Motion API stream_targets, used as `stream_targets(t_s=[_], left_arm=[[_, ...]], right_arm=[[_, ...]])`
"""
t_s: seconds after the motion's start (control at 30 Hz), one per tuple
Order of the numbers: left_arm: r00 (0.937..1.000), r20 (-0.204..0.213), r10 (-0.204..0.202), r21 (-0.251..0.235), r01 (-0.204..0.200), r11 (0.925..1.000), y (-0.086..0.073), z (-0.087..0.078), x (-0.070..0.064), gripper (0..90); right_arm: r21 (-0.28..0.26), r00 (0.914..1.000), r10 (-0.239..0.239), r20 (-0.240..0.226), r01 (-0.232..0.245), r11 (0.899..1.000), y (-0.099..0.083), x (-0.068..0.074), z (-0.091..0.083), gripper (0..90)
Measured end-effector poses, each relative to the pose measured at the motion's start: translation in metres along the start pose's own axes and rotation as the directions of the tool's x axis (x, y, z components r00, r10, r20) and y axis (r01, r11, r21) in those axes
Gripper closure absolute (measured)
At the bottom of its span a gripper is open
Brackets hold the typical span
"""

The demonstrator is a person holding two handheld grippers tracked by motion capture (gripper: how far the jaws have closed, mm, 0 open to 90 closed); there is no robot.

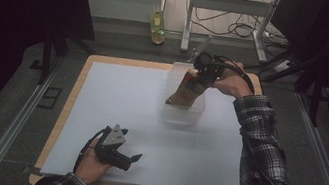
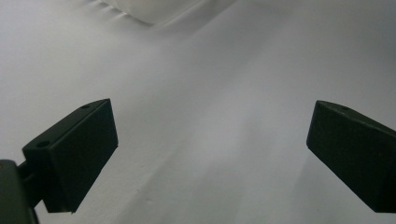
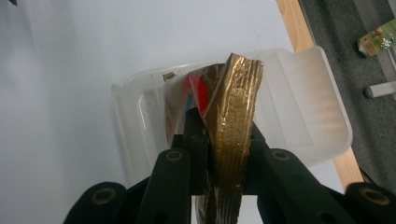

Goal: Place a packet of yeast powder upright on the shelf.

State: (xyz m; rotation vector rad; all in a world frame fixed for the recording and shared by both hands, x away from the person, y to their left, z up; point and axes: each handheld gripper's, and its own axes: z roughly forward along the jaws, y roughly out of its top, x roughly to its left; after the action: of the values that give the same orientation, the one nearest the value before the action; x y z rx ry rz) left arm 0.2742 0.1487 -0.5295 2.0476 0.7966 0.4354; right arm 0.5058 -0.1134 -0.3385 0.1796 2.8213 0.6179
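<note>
Gold foil packet [image 3: 232,135] sits pinched between the jaws of our right gripper [image 3: 224,163], held over the clear plastic tub [image 3: 322,93] at the far right of the white table [image 1: 114,109]. We judge this the placing step: lowering the packet into the tub. Next we need to bring it down inside the walls and only then let the jaws part. Its long axis tilts, upper end at the gripper, lower end pointing down-left into the tub. Our left gripper [image 1: 128,157] rests near the front edge, jaws wide apart, empty
</note>
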Motion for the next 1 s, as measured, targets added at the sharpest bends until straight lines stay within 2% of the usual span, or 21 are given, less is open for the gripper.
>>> stream_targets(t_s=[0.4,0.67,0.77,1.0], left_arm=[[1.0,-0.001,-0.003,0.001,0.003,1.0,0.0,0.0,0.0,2.0],[1.0,-0.002,-0.004,0.002,0.004,1.0,0.0,-0.001,0.001,1.9],[1.0,-0.003,-0.005,0.001,0.005,1.0,0.0,-0.001,0.001,1.8],[1.0,-0.004,-0.004,0.003,0.004,1.0,0.0,-0.001,0.001,1.8]], right_arm=[[-0.06,0.9999,0.009,-0.013,-0.01,0.998,0.008,0.002,0.022,77.2],[-0.115,0.9977,0.052,-0.043,-0.057,0.992,0.01,0.004,0.037,77.2],[-0.151,0.9938,0.083,-0.074,-0.094,0.984,0.011,0.006,0.048,76.9],[-0.146,0.99,0.111,-0.087,-0.123,0.982,0.008,0.009,0.059,73.4]])
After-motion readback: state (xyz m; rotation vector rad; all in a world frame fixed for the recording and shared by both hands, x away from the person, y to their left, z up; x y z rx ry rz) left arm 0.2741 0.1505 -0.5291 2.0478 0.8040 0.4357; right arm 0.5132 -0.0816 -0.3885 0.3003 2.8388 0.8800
